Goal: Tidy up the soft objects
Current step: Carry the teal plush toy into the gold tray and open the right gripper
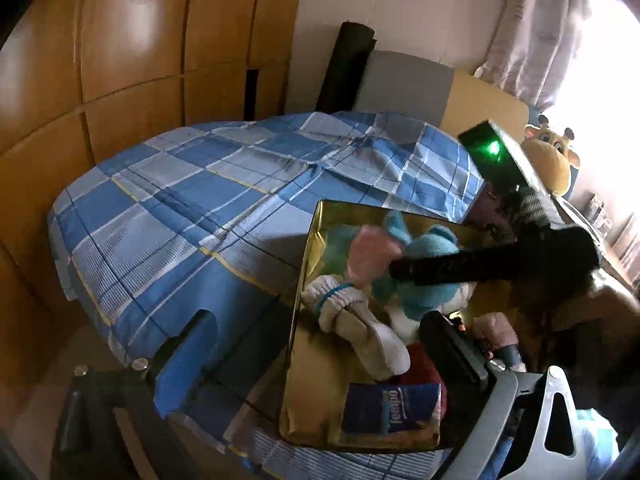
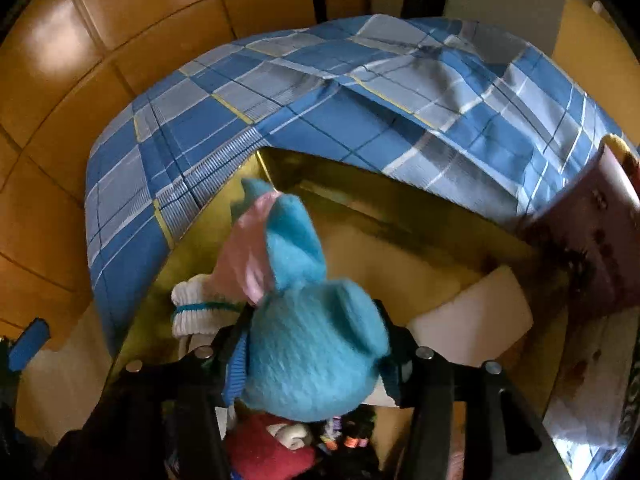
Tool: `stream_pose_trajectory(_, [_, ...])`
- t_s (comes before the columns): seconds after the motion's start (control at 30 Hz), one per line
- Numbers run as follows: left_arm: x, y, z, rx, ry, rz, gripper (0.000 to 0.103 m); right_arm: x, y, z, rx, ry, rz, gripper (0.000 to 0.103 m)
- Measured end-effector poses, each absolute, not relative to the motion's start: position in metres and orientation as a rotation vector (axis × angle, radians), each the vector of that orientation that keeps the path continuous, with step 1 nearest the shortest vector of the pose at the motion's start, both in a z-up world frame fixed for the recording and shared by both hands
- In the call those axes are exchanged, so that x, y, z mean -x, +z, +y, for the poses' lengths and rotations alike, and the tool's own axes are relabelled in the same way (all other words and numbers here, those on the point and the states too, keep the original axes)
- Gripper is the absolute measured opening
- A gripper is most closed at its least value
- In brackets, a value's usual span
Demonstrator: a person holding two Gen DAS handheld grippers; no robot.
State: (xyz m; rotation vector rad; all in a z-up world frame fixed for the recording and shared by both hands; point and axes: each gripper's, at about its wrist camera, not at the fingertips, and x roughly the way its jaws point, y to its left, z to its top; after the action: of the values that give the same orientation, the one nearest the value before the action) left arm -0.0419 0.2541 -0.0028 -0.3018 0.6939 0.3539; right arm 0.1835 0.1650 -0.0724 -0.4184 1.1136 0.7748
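A blue plush toy with pink ear linings (image 2: 308, 332) is clamped in my right gripper (image 2: 316, 344), held over the open gold-lined box (image 2: 280, 164) on the bed. In the left wrist view the same plush (image 1: 416, 276) hangs above the box (image 1: 312, 236), with the right gripper (image 1: 404, 270) reaching in from the right. White socks with a teal band (image 1: 348, 316) lie in the box beside a red cloth (image 2: 264, 448). My left gripper (image 1: 312, 344) is open and empty, its fingers straddling the box's near left wall.
A blue checked bedspread (image 1: 192, 184) covers the bed. A blue Tempo tissue pack (image 1: 388, 408) and a white foam block (image 2: 472, 320) lie in the box. A giraffe plush (image 1: 550, 156) sits by the window. Wooden wardrobe doors (image 1: 120, 40) stand behind the bed.
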Motion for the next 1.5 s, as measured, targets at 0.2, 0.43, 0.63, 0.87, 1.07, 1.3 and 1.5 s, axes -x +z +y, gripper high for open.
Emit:
stream_pose_trajectory(0.2, [0.048, 0.002, 0.255, 0.303, 0.355, 0.678, 0.103, -0.170, -0.082, 0.161, 0.466, 0.702, 1.120, 0.054])
stream_pose_trajectory(0.43, [0.051, 0.006, 0.249, 0.288, 0.345, 0.672, 0.103, -0.167, -0.087, 0.146, 0.428, 0.664, 1.127, 0.054])
stream_pose_trajectory(0.63, [0.051, 0.007, 0.240, 0.265, 0.333, 0.683, 0.103, -0.173, -0.084, 0.132, 0.352, 0.620, 1.121, 0.055])
stream_pose_trajectory(0.87, [0.050, 0.006, 0.231, 0.245, 0.321, 0.695, 0.103, -0.168, -0.071, 0.118, 0.280, 0.645, 1.070, 0.058])
stream_pose_trajectory(1.07, [0.051, 0.010, 0.221, 0.219, 0.314, 0.696, 0.103, -0.157, -0.053, 0.106, 0.250, 0.645, 0.988, 0.063])
stream_pose_trajectory(1.3, [0.051, 0.013, 0.211, 0.179, 0.301, 0.692, 0.103, -0.143, -0.026, 0.082, 0.242, 0.622, 0.881, 0.064])
stream_pose_trajectory(1.5, [0.050, 0.015, 0.200, 0.143, 0.284, 0.695, 0.103, -0.130, -0.006, 0.046, 0.234, 0.606, 0.816, 0.065])
